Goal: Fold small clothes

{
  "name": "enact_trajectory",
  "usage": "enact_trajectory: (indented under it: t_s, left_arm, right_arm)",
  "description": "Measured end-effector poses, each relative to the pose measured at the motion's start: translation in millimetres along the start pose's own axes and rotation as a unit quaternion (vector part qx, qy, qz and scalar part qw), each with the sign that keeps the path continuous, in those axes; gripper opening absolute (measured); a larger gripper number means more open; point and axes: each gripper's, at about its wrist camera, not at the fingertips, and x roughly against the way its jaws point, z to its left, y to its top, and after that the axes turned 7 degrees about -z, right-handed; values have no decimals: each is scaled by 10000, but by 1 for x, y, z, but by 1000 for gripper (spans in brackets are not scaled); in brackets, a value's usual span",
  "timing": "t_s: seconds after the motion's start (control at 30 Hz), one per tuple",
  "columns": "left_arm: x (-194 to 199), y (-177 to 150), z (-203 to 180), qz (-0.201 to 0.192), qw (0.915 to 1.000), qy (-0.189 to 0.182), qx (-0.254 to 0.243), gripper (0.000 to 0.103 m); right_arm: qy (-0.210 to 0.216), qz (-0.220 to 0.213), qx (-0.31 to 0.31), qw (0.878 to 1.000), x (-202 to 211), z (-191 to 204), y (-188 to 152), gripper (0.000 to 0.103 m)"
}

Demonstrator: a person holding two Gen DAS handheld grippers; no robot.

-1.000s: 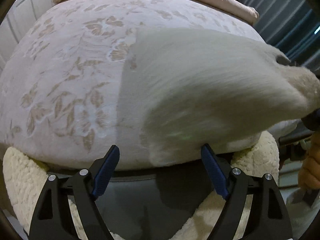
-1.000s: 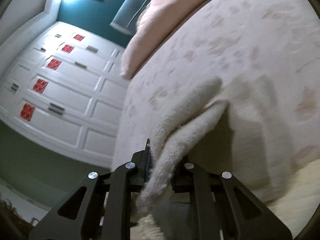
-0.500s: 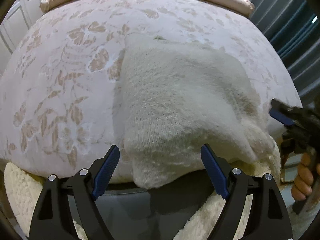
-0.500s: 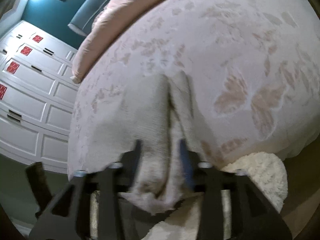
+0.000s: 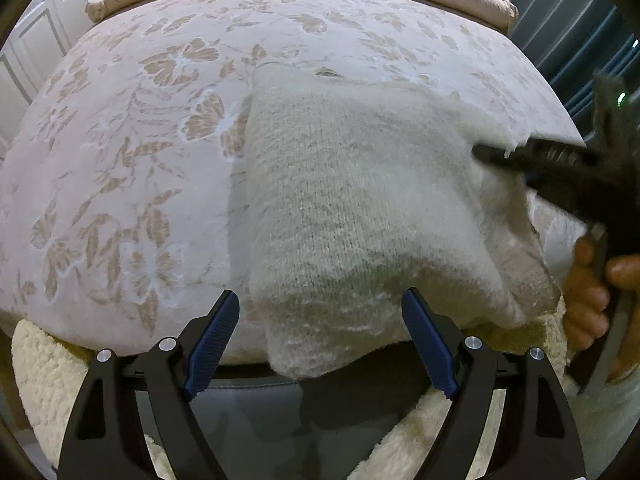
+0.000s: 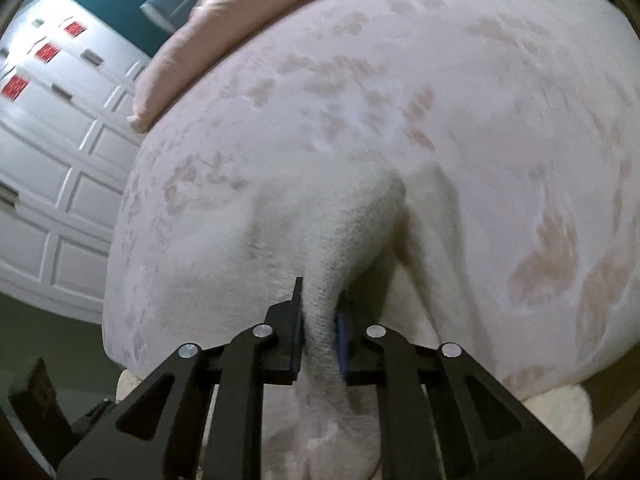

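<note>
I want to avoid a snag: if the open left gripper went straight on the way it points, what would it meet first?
Probably the cream knit: its near edge hangs over the bed edge between the left gripper's open fingers. Depth is unclear.

Cream knit garment [image 5: 360, 216]; pale pink bedspread [image 5: 132, 184] patterned with tan leaves and flowers; blue pads on black fingers [image 5: 212, 340].
</note>
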Motion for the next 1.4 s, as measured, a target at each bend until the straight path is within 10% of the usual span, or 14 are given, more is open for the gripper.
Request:
enact_trajectory:
  t_s: [0.17, 0.33, 0.53, 0.63, 0.73, 0.83, 0.87, 0.9, 1.07, 1.2, 1.4]
  left_arm:
    - [16, 1, 6, -246, 9994, -222, 114, 81]
    - [7, -1, 8, -85, 9999, -67, 112, 81]
    - [13, -2, 19, -103, 9994, -122, 318, 81]
    - [16, 2, 25, -160, 9982, -266, 511, 81]
    - [20, 9, 28, -355, 9953, -523, 729, 81]
    - [15, 17, 24, -371, 9950, -515, 767, 81]
    - [14, 19, 22, -360, 9950, -521, 770, 81]
    - [13, 22, 19, -340, 9951, -546, 751, 81]
    - [8, 20, 8, -220, 9978, -389, 481, 81]
    - [-21, 6, 9, 202, 9989, -175, 388, 81]
    - [-26, -5, 12, 316, 9988, -124, 344, 82]
  right_arm:
    - [1311, -1232, 205, 9835, 78, 28, 25, 10]
    - [-663, 208, 153, 9975, -19, -34, 11, 10]
    - [218, -262, -435, 9985, 45, -43, -16, 30]
    - [287, -153, -448, 9985, 72, -50, -49, 51]
    - [381, 147, -505, 9979, 73, -47, -82, 51]
    - [250, 356, -441, 9981, 55, -45, -102, 49]
    - [198, 425, -376, 9982, 48, -42, -106, 19]
    - [213, 427, -331, 9983, 45, -37, -105, 10]
    - [974, -607, -360, 9927, 110, -23, -87, 10]
    - [-266, 435, -351, 9981, 58, -69, -112, 9]
    - [-617, 626, -263, 9958, 48, -49, -108, 15]
